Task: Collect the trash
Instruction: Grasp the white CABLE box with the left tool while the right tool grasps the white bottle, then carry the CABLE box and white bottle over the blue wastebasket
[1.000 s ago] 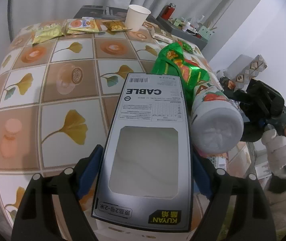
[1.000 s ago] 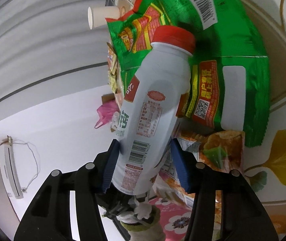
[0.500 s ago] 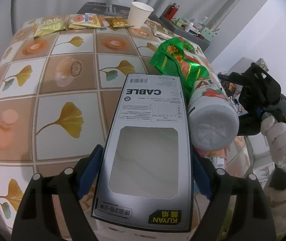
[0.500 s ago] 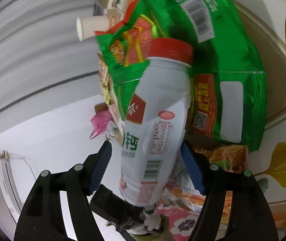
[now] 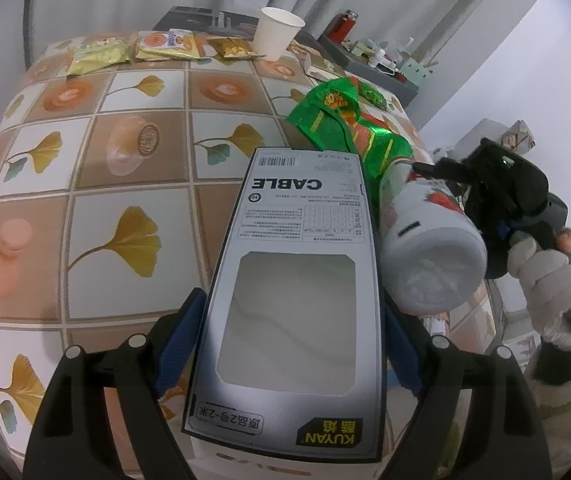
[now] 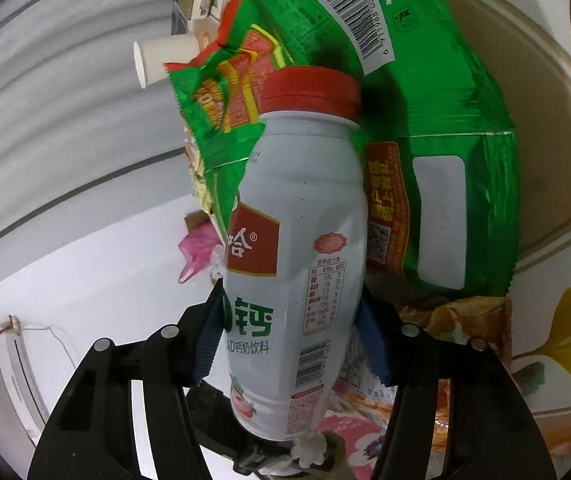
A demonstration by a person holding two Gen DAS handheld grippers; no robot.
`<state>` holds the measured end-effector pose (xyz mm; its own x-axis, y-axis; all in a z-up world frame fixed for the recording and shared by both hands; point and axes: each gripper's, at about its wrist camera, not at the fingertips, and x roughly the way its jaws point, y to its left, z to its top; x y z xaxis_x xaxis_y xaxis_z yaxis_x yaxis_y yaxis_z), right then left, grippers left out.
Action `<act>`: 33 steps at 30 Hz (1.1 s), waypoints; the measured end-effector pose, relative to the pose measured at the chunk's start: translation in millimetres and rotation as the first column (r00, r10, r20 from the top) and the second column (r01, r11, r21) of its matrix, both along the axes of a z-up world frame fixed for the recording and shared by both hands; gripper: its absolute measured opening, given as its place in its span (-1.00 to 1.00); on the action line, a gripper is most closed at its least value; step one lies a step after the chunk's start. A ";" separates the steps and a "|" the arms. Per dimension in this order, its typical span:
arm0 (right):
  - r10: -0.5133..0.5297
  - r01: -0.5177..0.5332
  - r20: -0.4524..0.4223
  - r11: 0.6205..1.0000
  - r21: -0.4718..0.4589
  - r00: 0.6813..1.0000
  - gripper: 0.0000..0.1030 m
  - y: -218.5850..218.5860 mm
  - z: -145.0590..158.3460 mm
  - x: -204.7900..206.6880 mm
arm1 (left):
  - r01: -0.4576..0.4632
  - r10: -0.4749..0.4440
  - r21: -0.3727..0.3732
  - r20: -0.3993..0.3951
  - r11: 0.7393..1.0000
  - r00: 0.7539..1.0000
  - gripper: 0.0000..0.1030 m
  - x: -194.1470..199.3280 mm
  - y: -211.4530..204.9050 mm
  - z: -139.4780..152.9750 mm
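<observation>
The right gripper point(image 6: 289, 340), having loosened a moment ago, is closing again on the white red-capped plastic drink bottle point(image 6: 297, 240), regripped above the bench point(image 5: 125, 168); the left gripper point(image 5: 285, 344) stays clamped on the grey cardboard cable box point(image 5: 297, 280). Both await disposal.

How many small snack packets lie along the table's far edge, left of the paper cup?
3, in a row in the left wrist view: a pale yellow-green packet leftmost, an orange-printed packet in the middle, a golden packet beside the paper cup. Others may be hidden.
</observation>
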<state>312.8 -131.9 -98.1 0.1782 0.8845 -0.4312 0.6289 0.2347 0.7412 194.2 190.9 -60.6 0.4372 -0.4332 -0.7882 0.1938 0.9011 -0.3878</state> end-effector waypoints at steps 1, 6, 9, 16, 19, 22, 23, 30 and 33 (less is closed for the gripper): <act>0.000 0.000 0.005 1.000 0.003 1.000 0.10 -3.8 1.1 -4.3 | -0.005 0.005 -0.003 0.000 1.000 1.000 0.56 -0.1 0.9 0.9; -0.006 0.005 0.035 1.000 0.027 0.999 0.09 -27.9 -1.4 -23.1 | -0.028 0.028 -0.035 0.002 0.999 1.000 0.56 -3.6 6.5 5.3; -0.006 0.003 0.056 0.999 0.042 0.998 0.09 -33.8 2.9 -29.6 | -0.045 0.045 -0.059 0.003 0.997 0.999 0.56 -6.3 10.4 8.4; -0.009 0.000 0.110 0.997 0.080 0.994 0.09 -44.0 17.1 -41.4 | -0.070 0.072 -0.083 0.026 0.994 0.997 0.56 -13.4 18.3 22.0; -0.022 0.010 0.130 0.995 0.096 0.991 0.09 -45.5 21.2 -45.5 | -0.080 0.085 -0.095 0.048 0.992 0.995 0.56 -17.6 21.0 31.9; -0.032 0.015 0.148 0.994 0.110 0.988 0.09 -50.8 34.2 -53.2 | -0.090 0.098 -0.105 0.069 0.990 0.993 0.56 -21.0 23.9 40.3; -0.032 0.015 0.156 0.993 0.113 0.987 0.09 -51.2 37.4 -55.1 | -0.095 0.104 -0.105 0.079 0.990 0.991 0.56 -23.1 24.3 44.3; -0.054 0.018 0.218 0.986 0.163 0.974 0.09 -66.4 59.5 -74.6 | -0.106 0.123 -0.121 0.140 0.987 0.982 0.56 -35.1 20.2 69.9; -0.079 0.032 0.250 0.982 0.185 0.965 0.09 -76.4 68.7 -85.2 | -0.095 0.118 -0.135 0.173 0.986 0.978 0.56 -41.8 14.0 81.0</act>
<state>227.6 -208.3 -29.4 0.3125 0.9283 -0.2018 0.4220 0.0546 0.9050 152.4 204.9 20.4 0.6158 -0.4671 -0.6345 0.1764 0.8666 -0.4668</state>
